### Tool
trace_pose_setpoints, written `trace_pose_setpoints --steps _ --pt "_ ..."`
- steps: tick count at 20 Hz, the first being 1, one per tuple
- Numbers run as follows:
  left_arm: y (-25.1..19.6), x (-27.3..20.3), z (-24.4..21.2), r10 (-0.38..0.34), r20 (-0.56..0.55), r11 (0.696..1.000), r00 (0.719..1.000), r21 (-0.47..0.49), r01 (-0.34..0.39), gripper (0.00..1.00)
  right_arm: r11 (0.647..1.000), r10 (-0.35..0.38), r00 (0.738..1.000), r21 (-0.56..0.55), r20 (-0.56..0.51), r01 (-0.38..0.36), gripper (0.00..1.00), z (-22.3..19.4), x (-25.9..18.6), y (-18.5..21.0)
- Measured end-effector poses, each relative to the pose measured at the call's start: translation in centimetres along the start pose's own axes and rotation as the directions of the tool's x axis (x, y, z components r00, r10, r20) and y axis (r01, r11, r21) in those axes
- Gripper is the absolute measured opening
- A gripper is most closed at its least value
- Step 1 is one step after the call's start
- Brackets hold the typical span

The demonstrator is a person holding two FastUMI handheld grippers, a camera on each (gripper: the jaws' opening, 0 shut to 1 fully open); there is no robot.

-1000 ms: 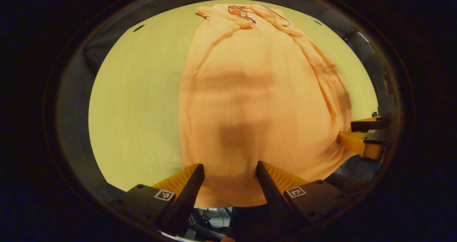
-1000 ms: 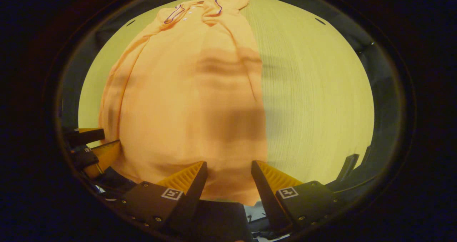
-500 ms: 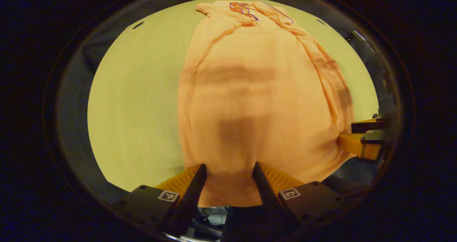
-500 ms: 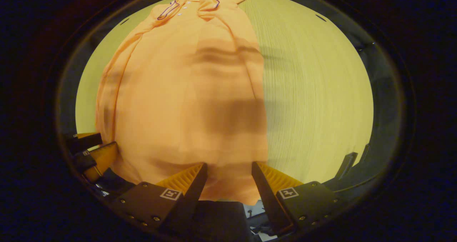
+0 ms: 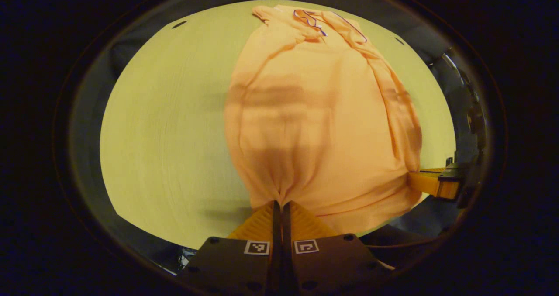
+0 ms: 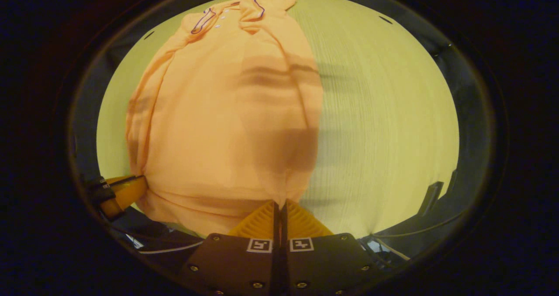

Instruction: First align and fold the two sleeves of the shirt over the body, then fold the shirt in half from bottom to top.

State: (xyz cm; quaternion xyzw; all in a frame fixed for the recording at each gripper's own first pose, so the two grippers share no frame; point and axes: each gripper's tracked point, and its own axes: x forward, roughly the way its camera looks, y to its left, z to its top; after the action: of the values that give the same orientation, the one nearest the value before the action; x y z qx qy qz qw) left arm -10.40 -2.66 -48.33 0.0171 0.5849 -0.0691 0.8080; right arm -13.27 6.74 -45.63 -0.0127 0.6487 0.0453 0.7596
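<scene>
The pale wooden bench (image 5: pixel 166 125) lies bare on both sides of the orange polo shirt (image 5: pixel 314 125), sleeves folded in, collar at the far edge, while the left gripper (image 5: pixel 279 205) and right gripper (image 6: pixel 279 204) have their jaws pinched closed on the near hem corners, seemingly ready to carry the hem up to the collar.

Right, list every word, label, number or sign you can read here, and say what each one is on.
No readable words or numbers.
Square black-and-white coded markers on the left gripper body and the right gripper body: patterns, not text.
The orange shirt on the table: dark trim at the collar, no print or label visible.
</scene>
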Motion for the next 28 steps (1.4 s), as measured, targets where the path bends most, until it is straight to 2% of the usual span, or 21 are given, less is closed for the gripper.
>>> trace_pose_setpoints --steps 1,2,5,6,9,11,13,14,19,20,21,23,24,25,28 --pt "0.1 -0.1 0.1 -0.003 -0.006 1.000 1.000 -0.015 0.003 0.10 1.000 0.003 1.000 0.002 0.003 -0.003 0.00 0.0 -0.2 0.1" --pt "0.3 -0.3 0.3 0.001 -0.003 1.000 1.000 -0.020 -0.001 0.06 1.000 0.012 1.000 0.005 0.008 -0.012 0.00 0.3 -0.4 0.3" --pt "0.4 -1.6 2.4 0.004 0.039 1.000 0.999 -0.031 -0.003 0.10 1.000 0.018 0.999 0.001 0.046 -0.019 0.00 1.6 -1.6 0.6" --pt "0.4 -2.1 3.2 0.002 0.053 0.999 0.999 -0.033 0.000 0.06 1.000 0.017 0.998 -0.003 0.062 -0.017 0.00 2.3 -2.0 0.6" --pt "0.2 -3.5 6.4 0.000 0.101 0.999 0.995 -0.037 0.004 0.06 1.000 0.016 0.993 -0.013 0.113 -0.015 0.00 4.8 -3.4 0.8" --pt "0.2 -4.5 9.3 -0.002 0.144 0.999 0.990 -0.042 0.008 0.10 1.000 0.022 0.988 -0.013 0.153 -0.020 0.00 7.2 -4.4 0.8" --pt "0.1 -5.1 12.4 -0.006 0.182 0.999 0.983 -0.044 0.014 0.10 1.000 0.023 0.979 -0.012 0.202 -0.021 0.00 10.2 -5.6 0.7" --pt "0.1 -5.6 14.1 -0.008 0.201 0.999 0.980 -0.046 0.017 0.06 1.000 0.023 0.974 -0.011 0.225 -0.021 0.00 11.9 -6.3 0.6" --pt "0.5 -8.6 23.6 -0.006 0.296 0.999 0.955 -0.045 0.020 0.06 1.000 0.024 0.942 -0.015 0.335 -0.021 0.00 19.6 -9.4 0.3" --pt "0.4 -9.1 24.8 -0.003 0.312 0.999 0.950 -0.042 0.017 0.10 1.000 0.026 0.935 -0.014 0.352 -0.022 0.00 21.0 -9.9 0.4" --pt "0.4 -9.0 26.3 -0.001 0.327 0.999 0.945 -0.038 0.014 0.06 1.000 0.027 0.930 -0.014 0.366 -0.024 0.00 22.3 -10.4 0.4" --pt "0.7 -9.7 29.2 0.004 0.359 0.999 0.933 -0.038 0.010 0.06 1.000 0.029 0.916 -0.010 0.399 -0.028 0.00 24.9 -11.5 0.5" --pt "0.6 -9.9 30.6 0.006 0.373 0.999 0.928 -0.037 0.008 0.10 1.000 0.029 0.910 -0.011 0.414 -0.027 0.00 26.0 -12.0 0.4" --pt "0.6 -10.1 32.0 0.008 0.386 0.999 0.922 -0.037 0.007 0.06 1.000 0.029 0.904 -0.011 0.427 -0.027 0.01 27.2 -12.2 0.3" --pt "0.5 -10.2 36.1 0.007 0.422 0.999 0.907 -0.037 0.009 0.06 1.000 0.027 0.885 -0.005 0.465 -0.028 0.00 31.1 -13.0 0.2"
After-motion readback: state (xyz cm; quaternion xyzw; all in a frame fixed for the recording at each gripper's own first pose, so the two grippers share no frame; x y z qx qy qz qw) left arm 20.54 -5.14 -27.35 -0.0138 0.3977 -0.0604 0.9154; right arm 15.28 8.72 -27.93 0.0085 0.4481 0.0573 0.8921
